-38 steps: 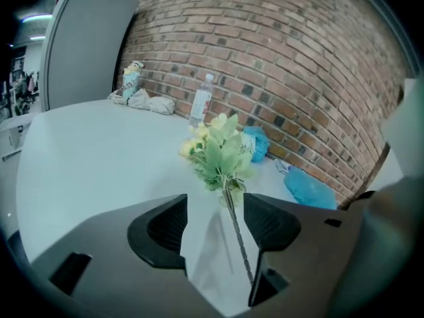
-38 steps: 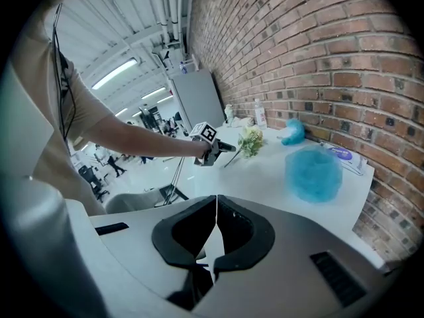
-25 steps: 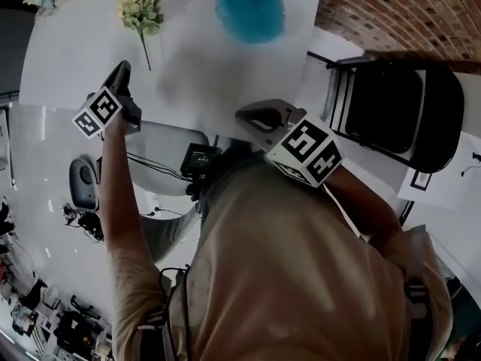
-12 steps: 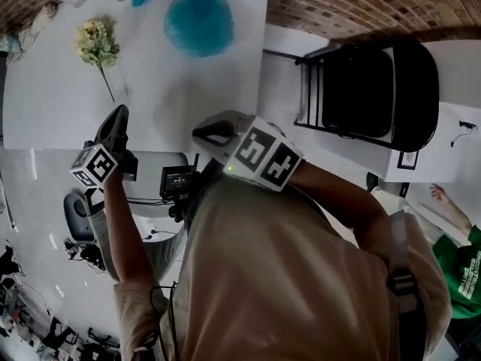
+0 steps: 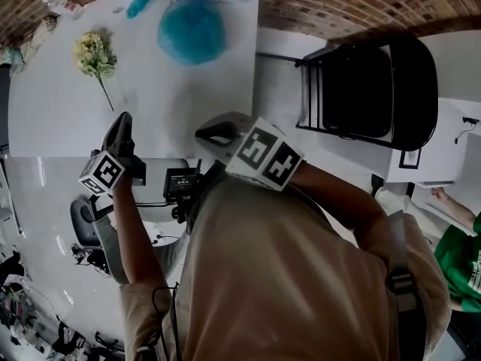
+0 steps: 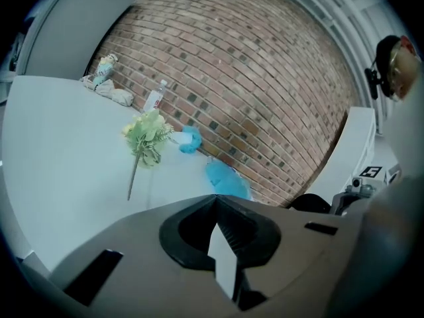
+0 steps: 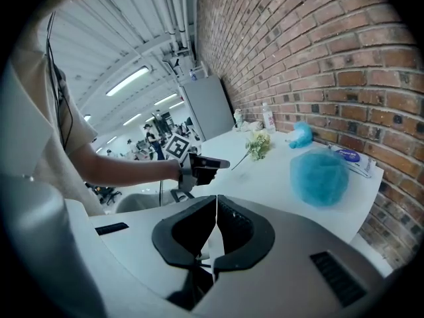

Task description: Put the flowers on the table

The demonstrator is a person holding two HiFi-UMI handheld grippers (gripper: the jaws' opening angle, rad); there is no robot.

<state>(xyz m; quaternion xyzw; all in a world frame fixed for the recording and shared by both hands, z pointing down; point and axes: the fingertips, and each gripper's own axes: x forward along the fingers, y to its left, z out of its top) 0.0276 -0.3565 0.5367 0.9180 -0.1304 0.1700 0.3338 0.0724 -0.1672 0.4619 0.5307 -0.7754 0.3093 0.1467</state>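
- Two tools, both pressed together with nothing between the jaws: the left tool (image 5: pixel 122 122) hangs over the near edge of the white surface (image 5: pixel 52 119), and the right tool (image 5: pixel 216 132) sits off to its right.
- One bunch of pale yellow-green artificial flowers (image 5: pixel 94 50) lies flat on that surface, ahead of the left tool and apart from it.
- Its thin stem (image 5: pixel 107 96) runs from the head, near the brick wall (image 5: pixel 338 6), back toward the left tool, so the stem end is its nearest part.
- Left is plainly the closer hand, and it would have to spread its jaws before taking the stem.
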